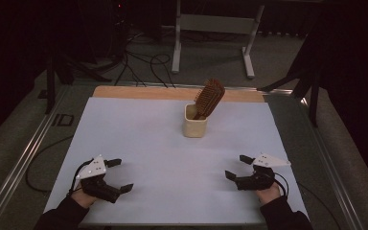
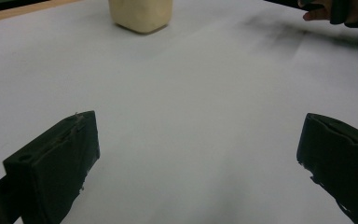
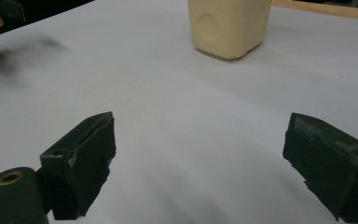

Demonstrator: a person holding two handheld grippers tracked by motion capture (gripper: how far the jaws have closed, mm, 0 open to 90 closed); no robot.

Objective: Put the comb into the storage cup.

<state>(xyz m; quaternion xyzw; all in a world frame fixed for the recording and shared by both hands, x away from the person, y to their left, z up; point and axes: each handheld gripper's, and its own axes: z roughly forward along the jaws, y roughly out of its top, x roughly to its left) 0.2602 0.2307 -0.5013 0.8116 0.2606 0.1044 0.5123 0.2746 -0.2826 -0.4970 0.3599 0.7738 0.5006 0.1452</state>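
In the high view we see the left gripper at the lower left of the frame and the right gripper at the lower right, both low over the white sheet covering the table. Each is held by a hand that comes in from the bottom edge in a dark sleeve, and the jaws point inward and a little forward, toward the middle of the sheet. The two grippers are well apart from each other.

The jaws of the left gripper stand wide apart, with nothing between them except bare sheet. The right gripper is the same: widely spread and holding nothing.

The cream-coloured square plastic cup stands upright in the upper middle of the frame, far from both grippers. A brown wooden hairbrush stands in it, head up and tilted to the right; its handle seems to rest inside the cup, though the dim light hides it. In the left gripper view the cup is at the top centre, and in the right gripper view it is at the top, right of centre.
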